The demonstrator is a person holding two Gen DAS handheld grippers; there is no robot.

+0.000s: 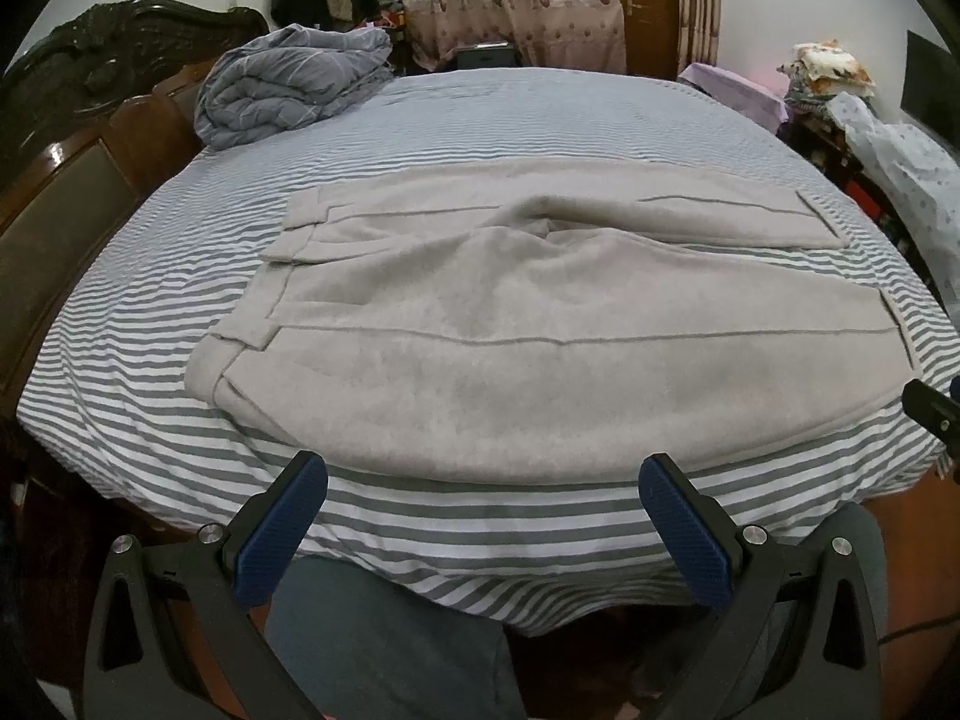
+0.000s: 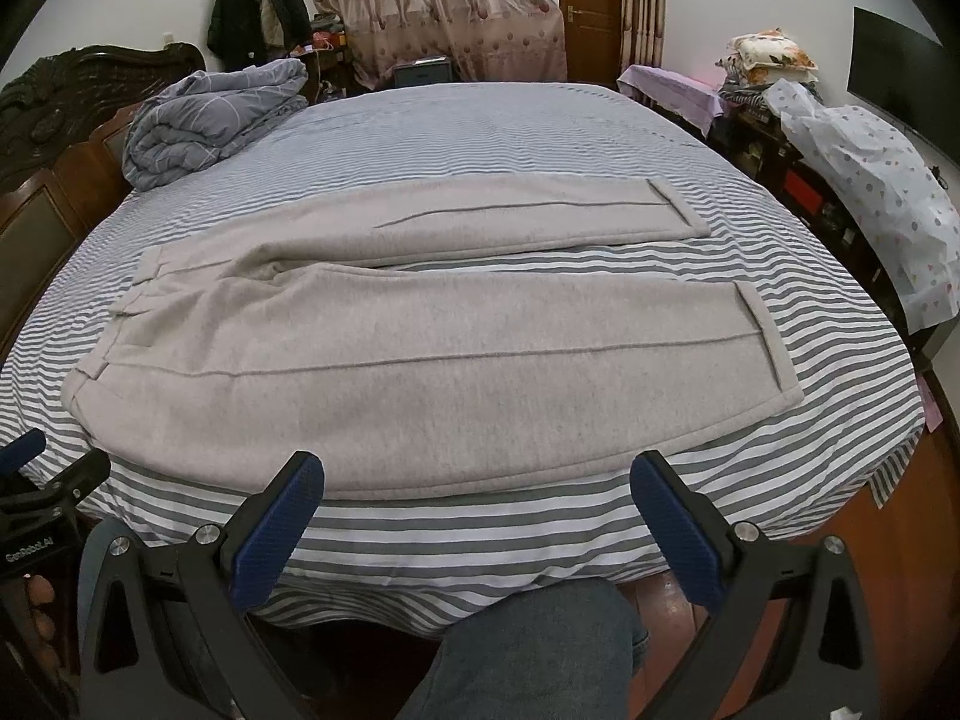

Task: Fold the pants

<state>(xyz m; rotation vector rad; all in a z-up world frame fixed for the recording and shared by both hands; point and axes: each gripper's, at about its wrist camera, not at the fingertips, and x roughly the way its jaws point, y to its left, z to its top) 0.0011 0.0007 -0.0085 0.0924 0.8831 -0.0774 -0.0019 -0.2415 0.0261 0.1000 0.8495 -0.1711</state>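
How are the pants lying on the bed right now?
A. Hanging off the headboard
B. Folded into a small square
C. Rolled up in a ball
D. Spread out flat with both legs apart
D: the light grey pants lie flat on the striped bedsheet, with a strip of sheet showing between the two legs, and neither open gripper touches them.

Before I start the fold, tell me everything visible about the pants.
The pants are light grey-beige, thick and soft-looking, perhaps fleece. They lie flat and unfolded on the striped bed sheet, waistband to the left, two cuffed legs spread apart to the right, each with a raised seam along its length. Only the sheet touches them.
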